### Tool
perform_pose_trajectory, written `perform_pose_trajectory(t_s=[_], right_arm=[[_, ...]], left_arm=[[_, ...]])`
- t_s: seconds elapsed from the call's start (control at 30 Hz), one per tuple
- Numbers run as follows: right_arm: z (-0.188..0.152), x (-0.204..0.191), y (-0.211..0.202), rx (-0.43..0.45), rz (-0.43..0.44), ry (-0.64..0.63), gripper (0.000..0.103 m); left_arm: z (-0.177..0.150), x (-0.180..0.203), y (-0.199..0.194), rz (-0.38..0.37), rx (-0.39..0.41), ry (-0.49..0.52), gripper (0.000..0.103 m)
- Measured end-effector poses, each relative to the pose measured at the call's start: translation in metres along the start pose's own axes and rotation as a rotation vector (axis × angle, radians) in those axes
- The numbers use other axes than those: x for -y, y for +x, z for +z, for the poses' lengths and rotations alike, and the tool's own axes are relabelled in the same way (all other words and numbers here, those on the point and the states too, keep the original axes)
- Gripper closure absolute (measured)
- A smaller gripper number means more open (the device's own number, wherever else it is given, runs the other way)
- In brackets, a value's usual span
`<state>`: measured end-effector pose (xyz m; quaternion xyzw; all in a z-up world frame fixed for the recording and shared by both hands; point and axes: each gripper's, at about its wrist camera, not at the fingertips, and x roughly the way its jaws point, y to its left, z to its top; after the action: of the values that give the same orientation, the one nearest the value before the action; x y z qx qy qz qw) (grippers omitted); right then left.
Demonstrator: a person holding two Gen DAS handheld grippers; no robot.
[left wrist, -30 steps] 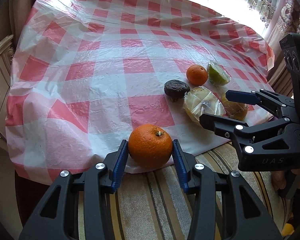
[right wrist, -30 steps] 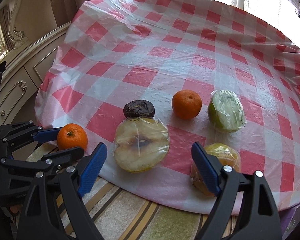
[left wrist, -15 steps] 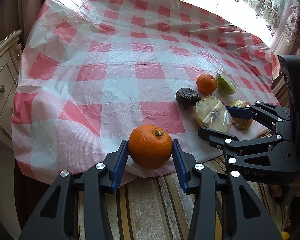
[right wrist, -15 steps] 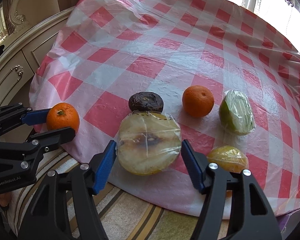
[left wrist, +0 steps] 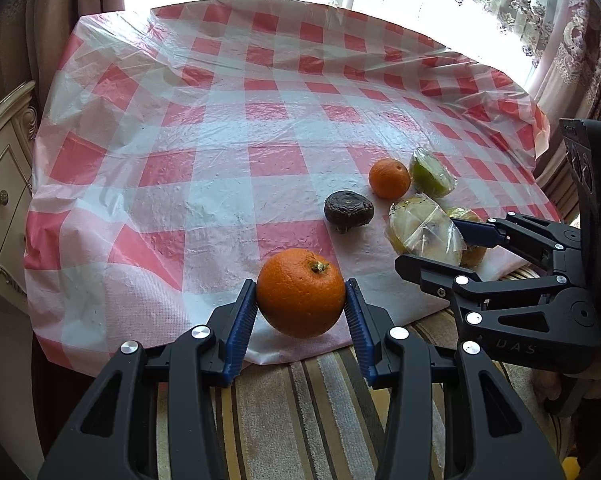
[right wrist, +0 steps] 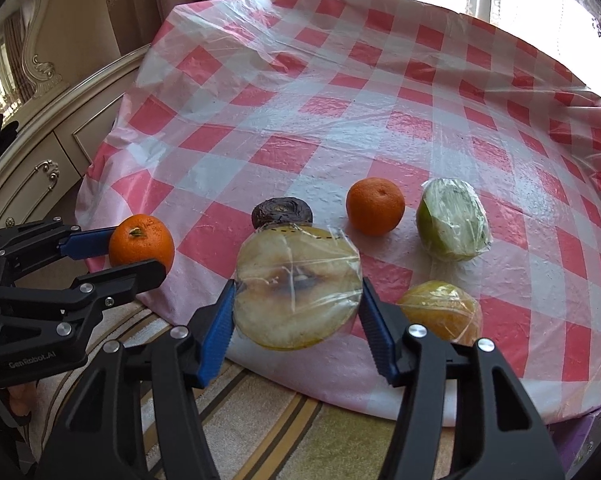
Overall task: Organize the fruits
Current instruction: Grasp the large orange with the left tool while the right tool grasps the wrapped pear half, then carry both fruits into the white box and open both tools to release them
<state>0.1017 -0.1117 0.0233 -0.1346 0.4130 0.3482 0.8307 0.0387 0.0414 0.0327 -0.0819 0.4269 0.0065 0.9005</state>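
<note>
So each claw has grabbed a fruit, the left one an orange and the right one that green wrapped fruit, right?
Not quite. The left gripper does hold an orange, but the right gripper clamps the wrapped yellowish half fruit; the green wrapped fruit lies untouched, as the right wrist view shows.

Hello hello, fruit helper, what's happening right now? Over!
Left gripper shut on big orange. Right gripper just closed on wrapped apple half. Dark fruit right behind it. Nothing blocking.

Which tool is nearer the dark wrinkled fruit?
Right. The right tool grips the wrapped half fruit lying just in front of the dark fruit; the left tool holds an orange farther off.
</note>
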Motion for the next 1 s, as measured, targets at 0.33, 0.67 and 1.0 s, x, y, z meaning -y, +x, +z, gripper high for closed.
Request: perform_pose_trajectory(t_s=[0.33,0.67,1.0], right_arm=[[-0.012,0.024,-0.025,0.042,0.005,0.071,0.044],[-0.026,0.053,-0.048,0.078,-0.012,0.142,0.044],[-0.050,0.092,-0.074,0.116,-0.040,0.229,0.044]], left_arm=[[0.010,0.023,-0.004,-0.010,0.008,0.051,0.060],[0.021,0.056,-0.005,-0.022,0.014,0.124,0.060],[0.031,0.100,-0.002,-0.050,0.013,0.212,0.060]])
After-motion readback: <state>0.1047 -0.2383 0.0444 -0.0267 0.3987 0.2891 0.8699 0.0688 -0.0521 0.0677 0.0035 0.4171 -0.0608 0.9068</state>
